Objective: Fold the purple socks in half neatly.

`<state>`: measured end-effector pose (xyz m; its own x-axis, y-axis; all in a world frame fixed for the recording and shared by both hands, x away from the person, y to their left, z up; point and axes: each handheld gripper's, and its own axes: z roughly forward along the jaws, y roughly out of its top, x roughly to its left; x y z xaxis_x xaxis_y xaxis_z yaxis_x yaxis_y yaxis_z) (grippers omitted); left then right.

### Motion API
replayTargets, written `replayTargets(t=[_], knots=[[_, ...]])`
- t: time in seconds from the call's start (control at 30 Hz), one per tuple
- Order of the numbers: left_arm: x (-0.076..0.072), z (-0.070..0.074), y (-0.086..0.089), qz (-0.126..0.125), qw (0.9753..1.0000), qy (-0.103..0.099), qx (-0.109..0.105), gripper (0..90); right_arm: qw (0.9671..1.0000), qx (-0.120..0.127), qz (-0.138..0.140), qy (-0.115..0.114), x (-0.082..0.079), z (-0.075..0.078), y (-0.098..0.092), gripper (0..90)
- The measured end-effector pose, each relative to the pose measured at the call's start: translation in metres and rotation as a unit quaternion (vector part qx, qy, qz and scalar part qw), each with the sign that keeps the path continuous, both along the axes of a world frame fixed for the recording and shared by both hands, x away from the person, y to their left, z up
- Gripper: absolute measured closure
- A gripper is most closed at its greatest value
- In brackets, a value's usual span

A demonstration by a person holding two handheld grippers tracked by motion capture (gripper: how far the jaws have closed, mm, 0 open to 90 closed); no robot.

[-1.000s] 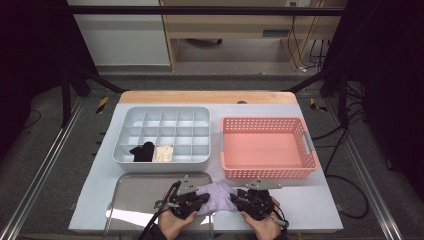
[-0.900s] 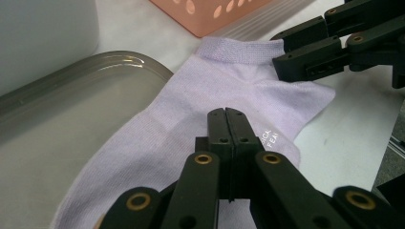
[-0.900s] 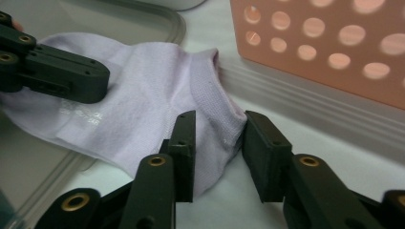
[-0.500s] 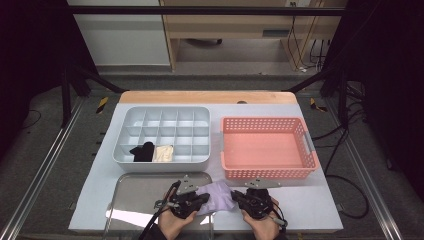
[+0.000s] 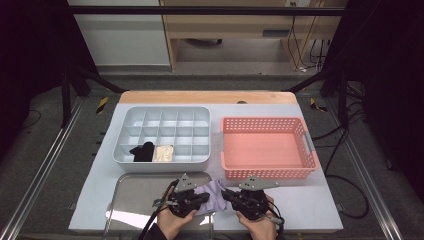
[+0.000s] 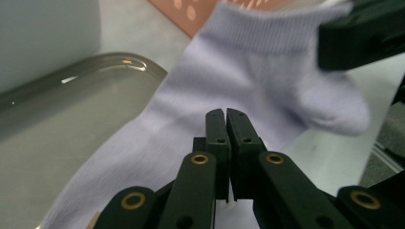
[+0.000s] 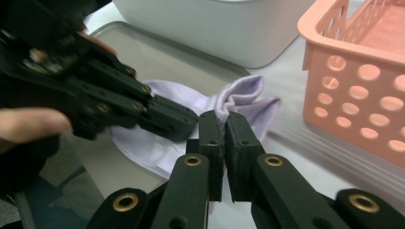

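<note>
1. Pale lilac knit ankle sock (image 5: 214, 196) lies at the near table edge, half on the shallow grey metal tray (image 5: 135, 192), half on the white table top (image 5: 310, 200), just in front of the salmon-pink perforated plastic basket (image 5: 267, 147).
2. Sock's long axis runs roughly left-right between the two tools: toe end toward the left gripper (image 5: 192, 199), cuff end toward the right gripper (image 5: 234, 197). Both are equally near; each sits at its own end.
3. Left gripper (image 6: 225, 119): jaws pressed together, no gap. The tips sit over the foot part of the sock (image 6: 215, 90); some cloth looks pinched, though it could merely be lying on top.
4. Right gripper (image 7: 220, 125): jaws closed, with a fold of the ribbed cuff (image 7: 236, 98) caught between the tips.
5. Judgement: the sock is held at both ends, likely for folding, with the cuff going across toward the toe.
6. The white plastic divided organiser bin (image 5: 162, 135) sits behind the tray, a black rolled sock (image 5: 142, 151) and a cream rolled sock (image 5: 163, 153) in its front cells; probable destination.
</note>
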<state>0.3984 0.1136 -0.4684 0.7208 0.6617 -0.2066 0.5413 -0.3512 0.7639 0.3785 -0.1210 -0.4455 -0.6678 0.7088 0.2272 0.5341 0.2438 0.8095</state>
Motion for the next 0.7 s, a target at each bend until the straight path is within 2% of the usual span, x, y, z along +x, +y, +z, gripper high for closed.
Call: replayTargets(t=[0.07,0.1,0.17,0.23,0.27,0.3,0.33,0.37,0.47,0.6,0.7], knots=[[0.0,0.01,0.009,0.007,0.9999,-0.008,-0.01,87.0,1.0,-0.003,0.001,0.003,0.0,0.0,0.001,87.0],[0.0,0.01,0.009,0.007,0.9999,-0.008,-0.01,86.7,1.0,-0.006,0.001,0.003,0.0,0.0,0.002,87.0],[-0.005,0.024,0.033,0.028,0.9989,-0.034,-0.014,85.8,0.9999,-0.011,0.002,0.002,0.0,0.001,0.003,86.9],[-0.009,0.026,0.051,0.044,0.9981,-0.042,-0.011,85.1,0.9999,-0.013,0.002,-0.002,0.0,0.003,0.004,87.0],[-0.012,0.025,0.061,0.054,0.9977,-0.039,-0.011,84.8,0.9999,-0.014,0.002,-0.002,0.0,0.004,0.004,87.0],[-0.012,0.025,0.061,0.054,0.9977,-0.039,-0.011,84.8,0.9999,-0.014,0.002,-0.002,0.0,0.004,0.004,87.0],[-0.016,0.02,0.077,0.068,0.997,-0.035,-0.009,84.8,0.9999,-0.016,0.002,-0.004,0.0,0.005,0.005,86.9],[-0.018,0.015,0.086,0.078,0.9965,-0.028,-0.008,84.8,0.9998,-0.019,0.005,-0.005,0.001,0.006,0.007,86.9],[-0.023,0.005,0.105,0.096,0.9953,-0.015,0.002,84.9,0.9996,-0.027,0.006,-0.003,0.002,0.006,0.014,86.9],[-0.022,-0.004,0.108,0.096,0.9954,0.002,0.0,85.1,0.9994,-0.034,0.01,-0.004,0.002,0.008,0.022,86.9],[-0.022,-0.006,0.102,0.087,0.9962,0.0,0.004,86.0,0.9992,-0.035,0.018,-0.006,0.003,0.011,0.029,86.9]])
